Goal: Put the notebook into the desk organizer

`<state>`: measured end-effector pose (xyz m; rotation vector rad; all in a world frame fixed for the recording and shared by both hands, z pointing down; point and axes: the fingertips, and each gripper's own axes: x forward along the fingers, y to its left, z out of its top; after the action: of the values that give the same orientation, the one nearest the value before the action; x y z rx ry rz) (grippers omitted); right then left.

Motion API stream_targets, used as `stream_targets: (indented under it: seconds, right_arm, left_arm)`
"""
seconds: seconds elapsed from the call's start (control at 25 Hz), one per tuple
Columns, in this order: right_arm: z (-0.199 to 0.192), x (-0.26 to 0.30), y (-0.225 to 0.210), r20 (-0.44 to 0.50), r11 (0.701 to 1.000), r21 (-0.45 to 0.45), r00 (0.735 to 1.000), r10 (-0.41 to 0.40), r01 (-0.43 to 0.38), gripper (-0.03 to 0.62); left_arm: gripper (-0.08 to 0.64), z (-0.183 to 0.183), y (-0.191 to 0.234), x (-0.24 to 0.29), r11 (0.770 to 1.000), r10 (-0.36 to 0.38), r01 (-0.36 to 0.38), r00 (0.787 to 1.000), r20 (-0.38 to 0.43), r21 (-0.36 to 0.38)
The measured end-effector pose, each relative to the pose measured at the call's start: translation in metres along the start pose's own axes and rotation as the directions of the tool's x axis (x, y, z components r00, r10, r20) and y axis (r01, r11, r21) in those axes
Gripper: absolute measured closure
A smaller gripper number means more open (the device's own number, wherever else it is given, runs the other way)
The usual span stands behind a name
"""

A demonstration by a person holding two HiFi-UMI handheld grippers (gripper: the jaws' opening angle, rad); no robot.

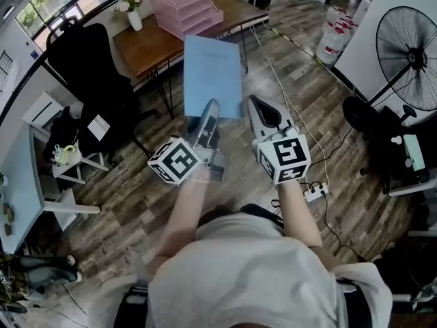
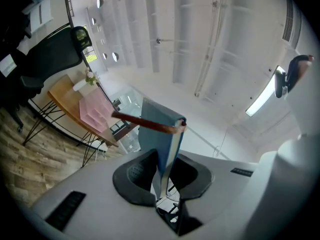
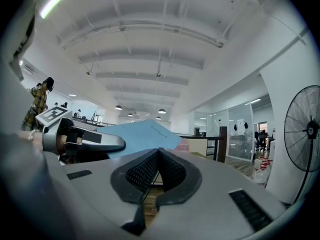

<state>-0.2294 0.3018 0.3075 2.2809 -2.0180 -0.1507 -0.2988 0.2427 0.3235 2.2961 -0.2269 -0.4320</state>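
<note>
Two grippers, one notebook, one organizer. The left gripper (image 1: 209, 115) has its fingers (image 2: 135, 176) clamped narrowly on the lower edge of the blue notebook (image 1: 213, 74), which is held up above the floor. At its 3 o'clock, the right gripper (image 1: 255, 102) has its fingers closed on each other, just beside the notebook. Farther off at 11 o'clock, the pink desk organizer (image 1: 184, 11) stands on the wooden desk (image 1: 147, 46). Only the left gripper view shows a reddish band (image 2: 145, 123) across the notebook.

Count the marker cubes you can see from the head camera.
2. One marker cube sits on the left gripper, which grips the blue notebook; the other sits on the right gripper. None seem hidden.
</note>
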Motion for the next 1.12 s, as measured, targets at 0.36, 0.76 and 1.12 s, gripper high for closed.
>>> stream_targets:
  seconds: [0.36, 0.76, 1.12]
  right_arm:
    - [-0.004, -0.002, -0.018, 0.011, 1.000, 0.026, 1.000, 0.005, -0.005, 0.583]
    - [-0.030, -0.005, -0.035, -0.021, 0.997, 0.069, 0.999, 0.040, -0.038, 0.581]
    - [-0.045, 0.026, -0.063, -0.029, 0.995, 0.092, 0.999, 0.034, -0.031, 0.581]
  left_arm:
    - [0.489, -0.012, -0.005, 0.013, 1.000, -0.004, 0.004, 1.000, 0.003, 0.002]
    - [0.486, -0.048, 0.004, 0.024, 0.999, 0.033, -0.033, 0.999, -0.020, -0.042]
    - [0.486, -0.046, 0.025, 0.060, 0.999, 0.028, -0.029, 0.999, -0.032, -0.044]
